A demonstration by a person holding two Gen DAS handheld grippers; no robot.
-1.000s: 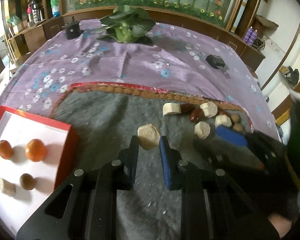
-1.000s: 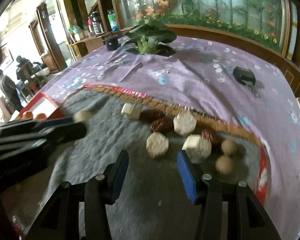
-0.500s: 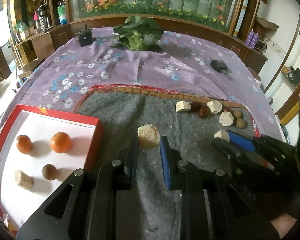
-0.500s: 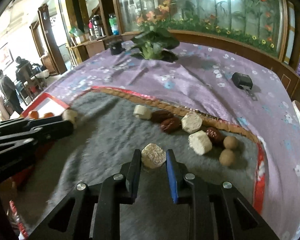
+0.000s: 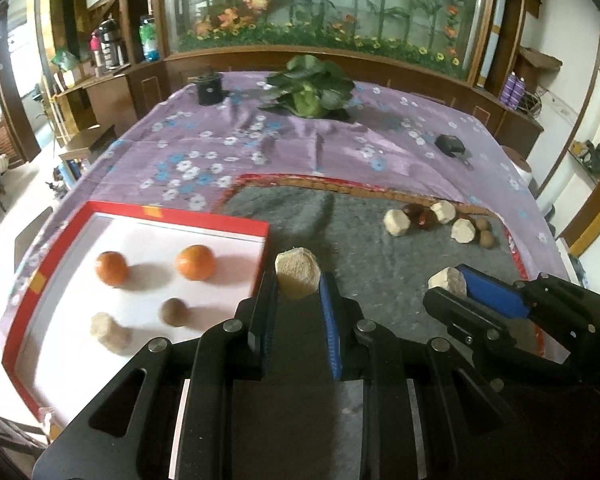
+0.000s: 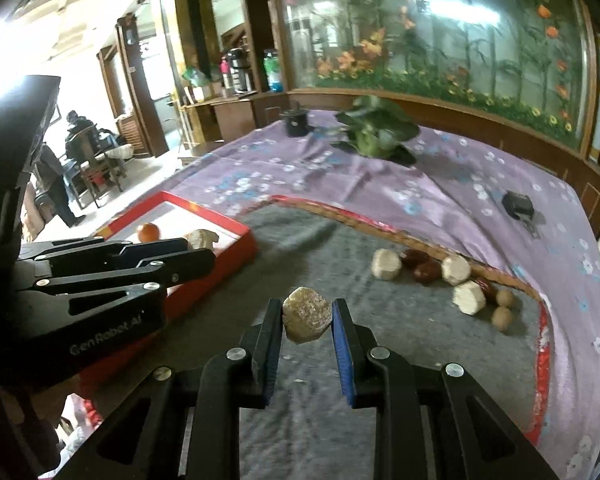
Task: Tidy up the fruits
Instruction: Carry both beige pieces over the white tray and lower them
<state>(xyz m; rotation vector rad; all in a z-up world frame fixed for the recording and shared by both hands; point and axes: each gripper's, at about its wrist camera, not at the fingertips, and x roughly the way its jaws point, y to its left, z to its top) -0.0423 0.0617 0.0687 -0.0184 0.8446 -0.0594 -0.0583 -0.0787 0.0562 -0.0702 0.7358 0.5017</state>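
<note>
My left gripper (image 5: 298,280) is shut on a pale peeled fruit piece (image 5: 297,274), held above the grey mat beside the red tray's right rim (image 5: 260,256). The tray holds two oranges (image 5: 195,262), a brown fruit (image 5: 174,312) and a pale piece (image 5: 107,327). My right gripper (image 6: 306,320) is shut on another pale fruit piece (image 6: 307,321), lifted over the mat; it also shows in the left wrist view (image 5: 448,280). A pile of pale pieces (image 6: 386,264), red dates (image 6: 426,270) and small brown fruits (image 6: 502,317) lies at the mat's far right.
The grey mat (image 5: 340,220) lies on a purple flowered tablecloth (image 5: 260,148). A leafy green plant (image 5: 312,88), a black cup (image 5: 209,90) and a small black device (image 5: 450,144) sit farther back. The left gripper (image 6: 148,260) stands left in the right wrist view.
My right gripper closed on a pale piece from the pile and lifted it leftward. My left gripper carried its piece left to the tray's edge.
</note>
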